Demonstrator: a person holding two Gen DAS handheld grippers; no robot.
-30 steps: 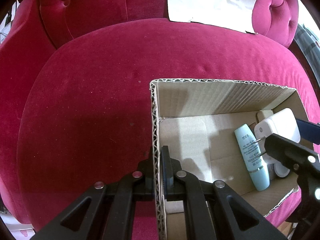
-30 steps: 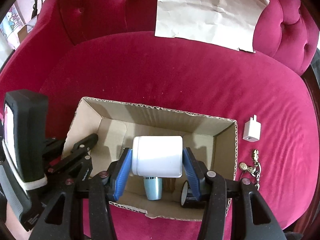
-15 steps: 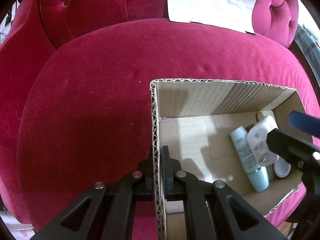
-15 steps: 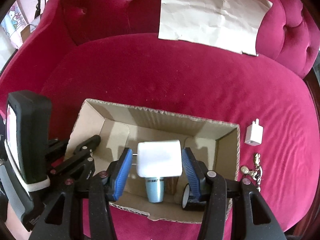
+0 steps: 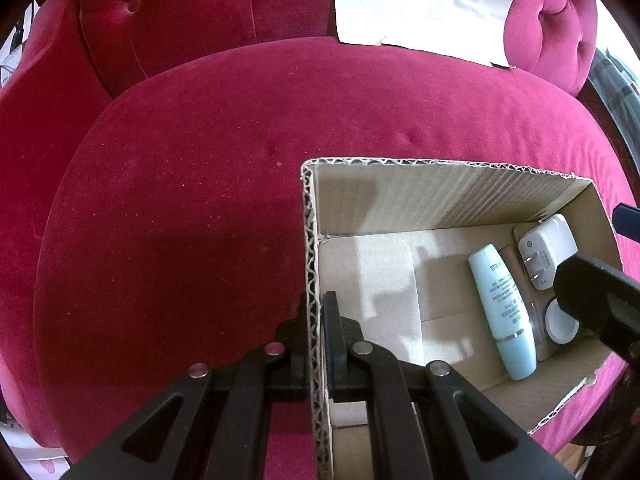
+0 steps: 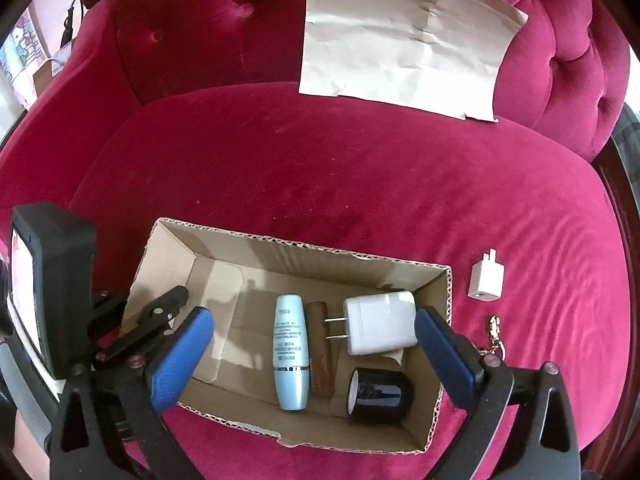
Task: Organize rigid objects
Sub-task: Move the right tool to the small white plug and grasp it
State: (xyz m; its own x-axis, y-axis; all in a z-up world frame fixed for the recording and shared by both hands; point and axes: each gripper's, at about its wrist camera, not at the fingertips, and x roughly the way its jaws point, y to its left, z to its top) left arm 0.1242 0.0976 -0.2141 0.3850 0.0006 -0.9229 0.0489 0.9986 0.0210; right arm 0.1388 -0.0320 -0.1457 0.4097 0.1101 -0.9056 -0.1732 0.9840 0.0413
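A cardboard box [image 6: 304, 246] sits on a red velvet sofa. In it lie a large white charger [image 6: 380, 322], a light blue tube [image 6: 291, 350], a brown tube [image 6: 322, 360] and a black jar [image 6: 380, 394]. My right gripper [image 6: 312, 316] hovers over the box with its jaws opening wide. Its blue pads touch nothing, and the charger [image 5: 546, 250] rests on the box floor below. My left gripper [image 5: 316, 312] is shut on the box's left wall [image 5: 310, 240].
A small white charger [image 6: 485, 282] and a gold keychain [image 6: 495, 332] lie on the seat just right of the box. A creased sheet of paper [image 6: 404, 36] leans on the tufted backrest. The sofa's dark wooden edge runs along the right.
The right gripper's jaws spread wide and let go of the large white charger, which dropped onto the box floor beside the tubes. The left gripper and the box stayed still.
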